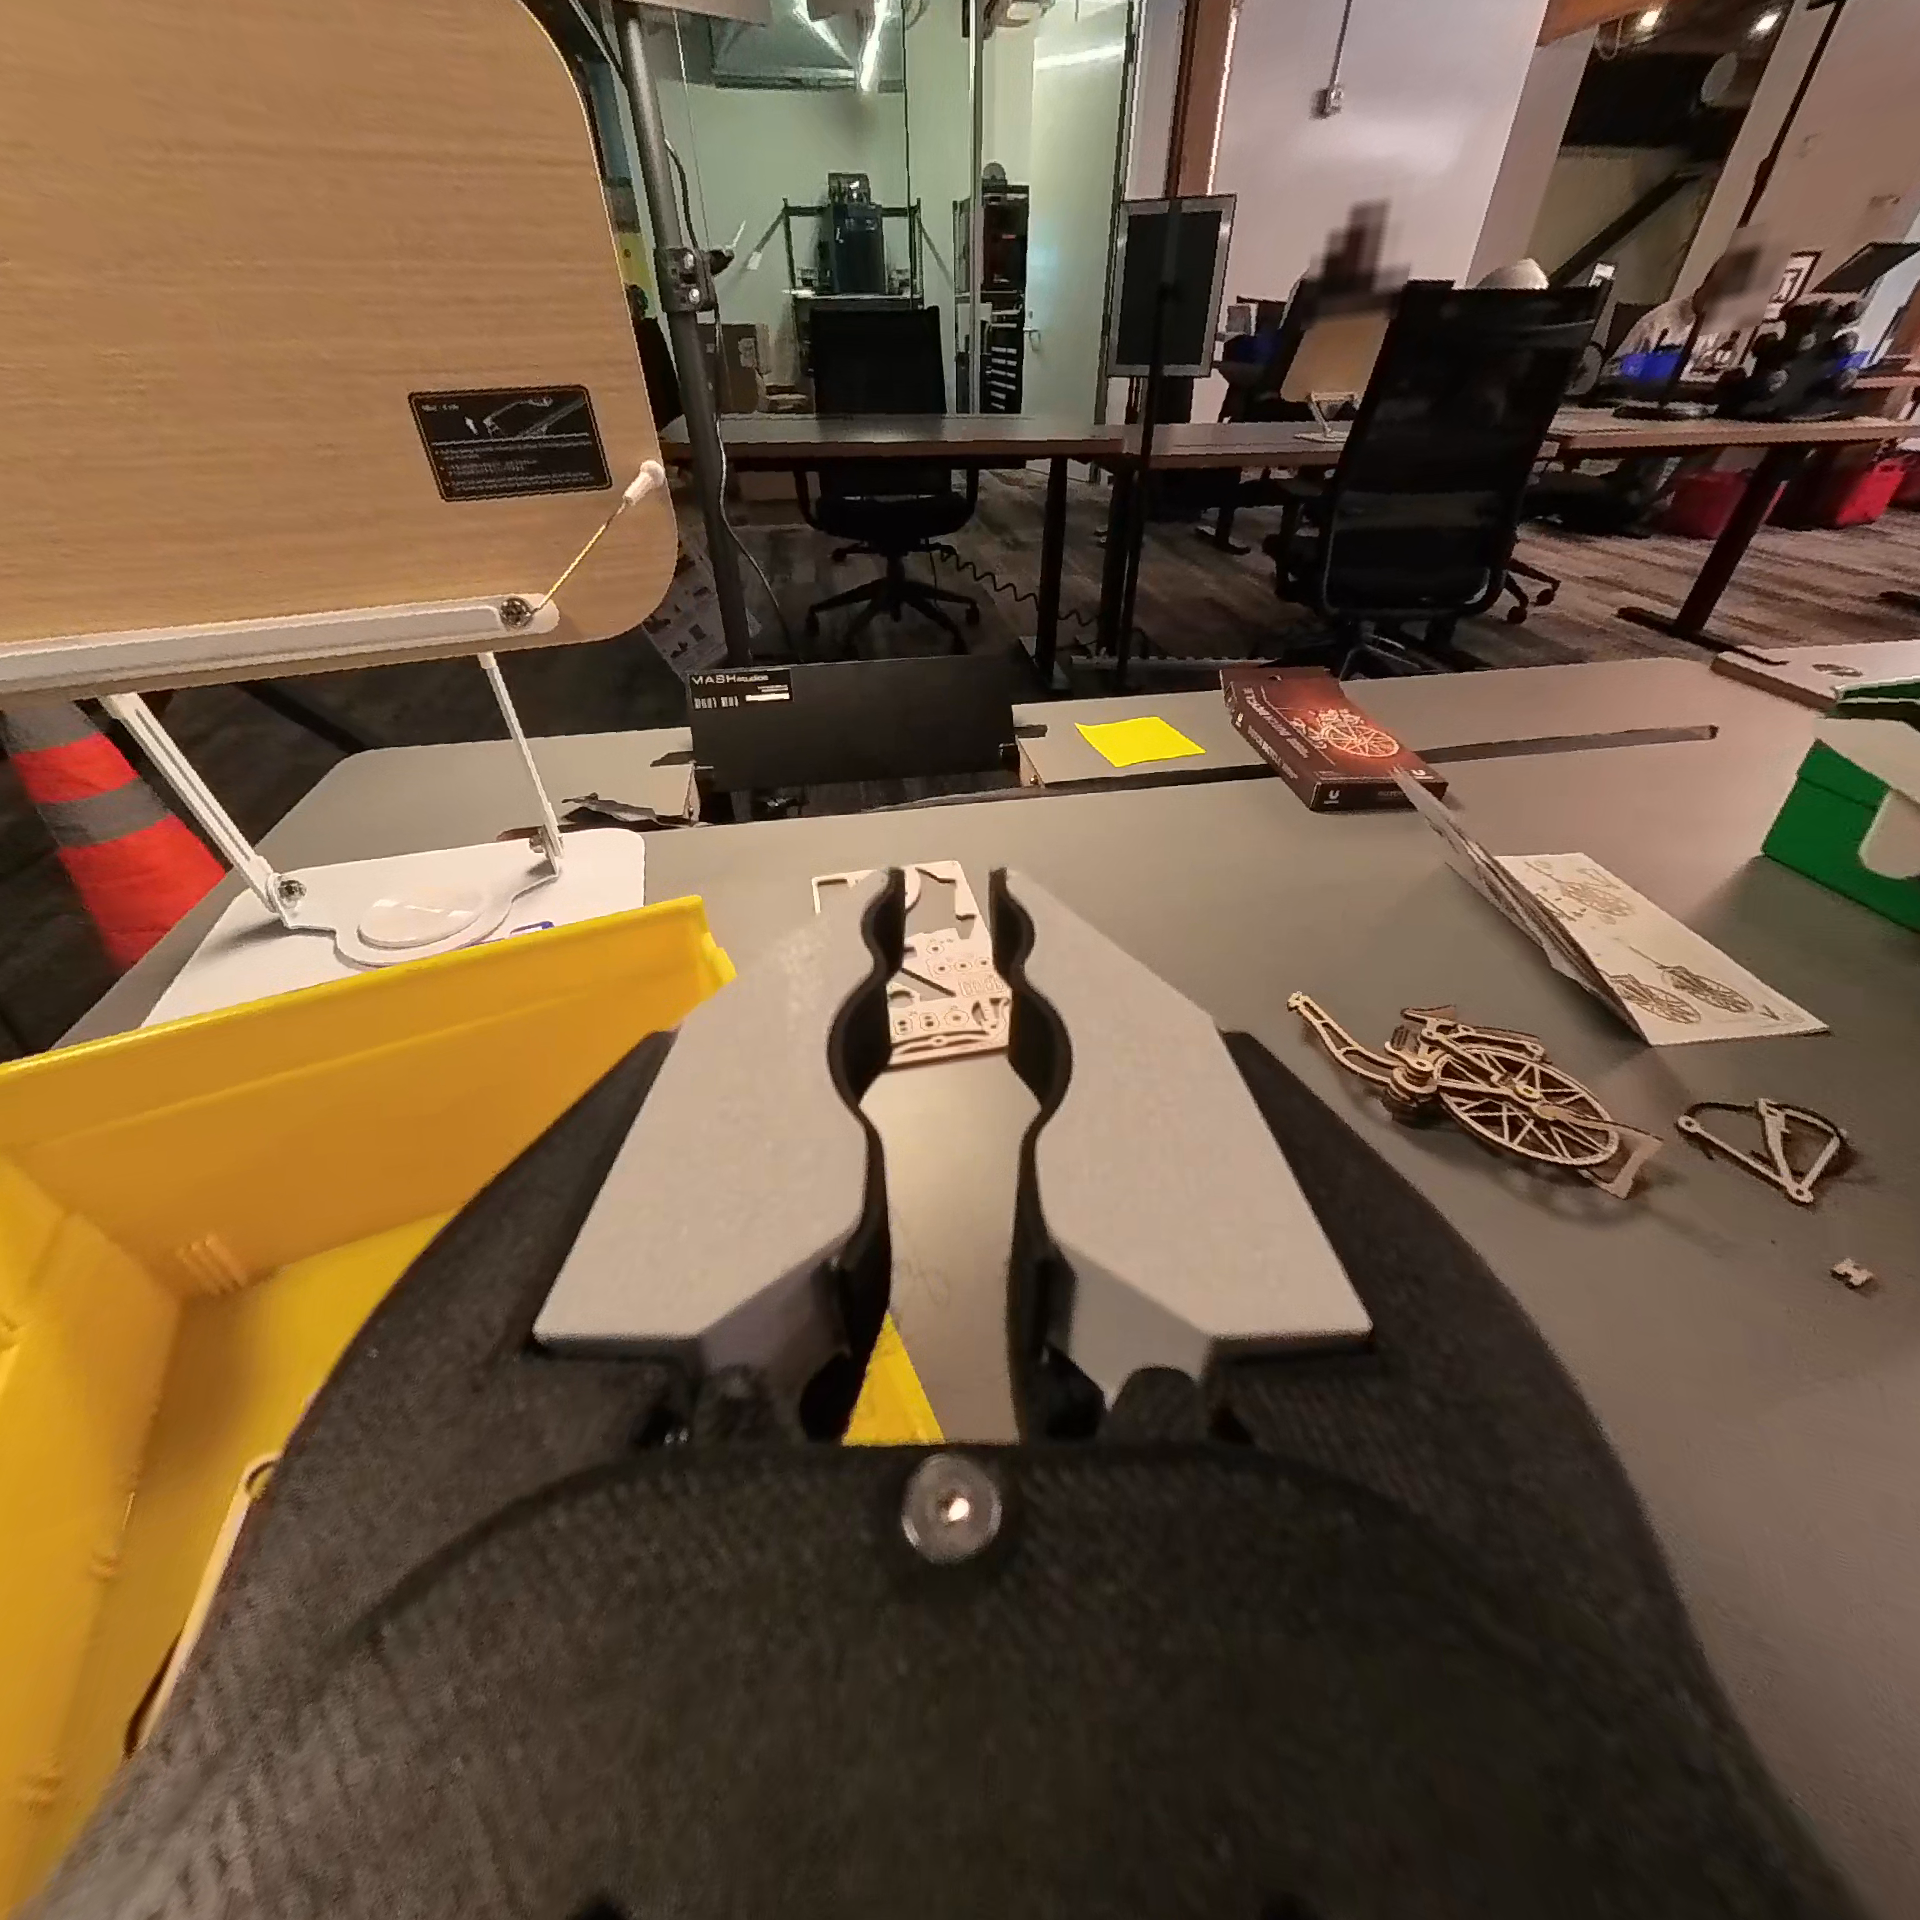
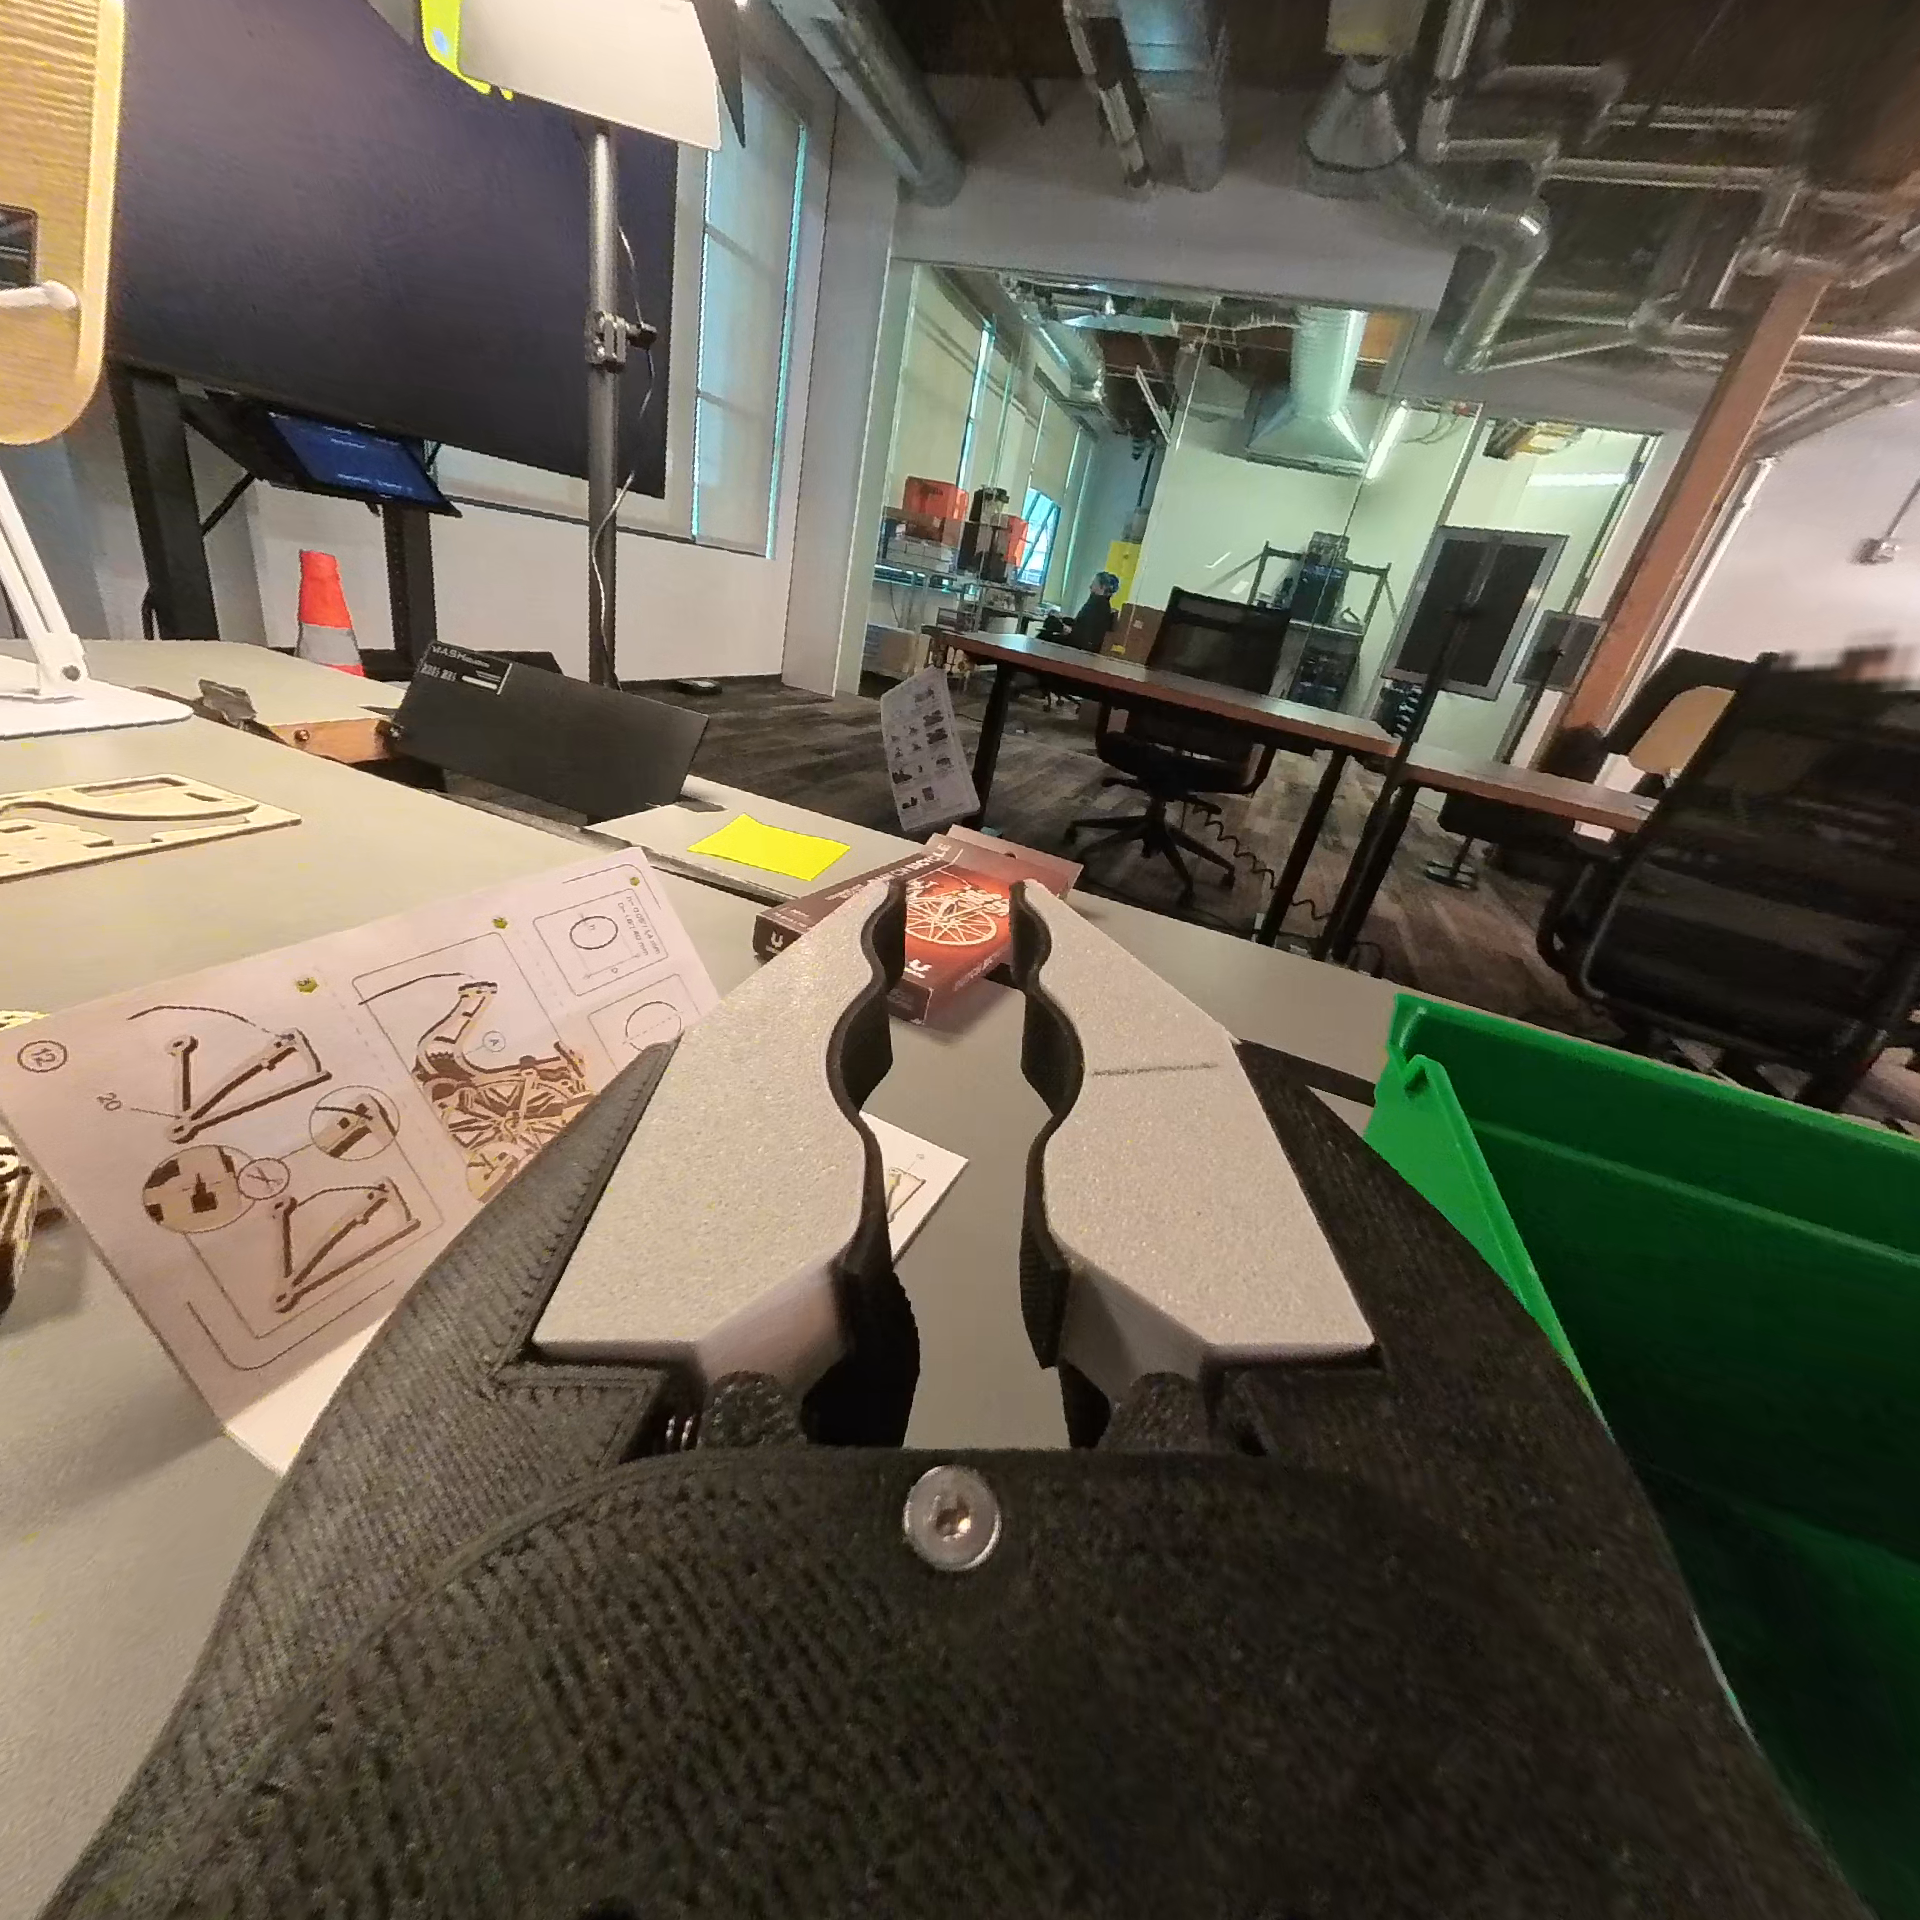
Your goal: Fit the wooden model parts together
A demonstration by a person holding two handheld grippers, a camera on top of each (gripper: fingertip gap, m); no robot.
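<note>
Both grippers, left [image 1: 943, 883] and right [image 2: 954, 899], stand parted and empty, so nothing is picked yet: the half-built bicycle [image 1: 1486, 1091] lies right of the left jaws, awaiting its frame piece [image 1: 1761, 1143] just beyond.

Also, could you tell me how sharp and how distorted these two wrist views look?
Left wrist view: wooden bicycle model fairly sharp, left gripper base soft, table edges bowed by the wide-angle lens. Right wrist view: instruction sheet sharp, ceiling pipes smeared and curved.
</note>
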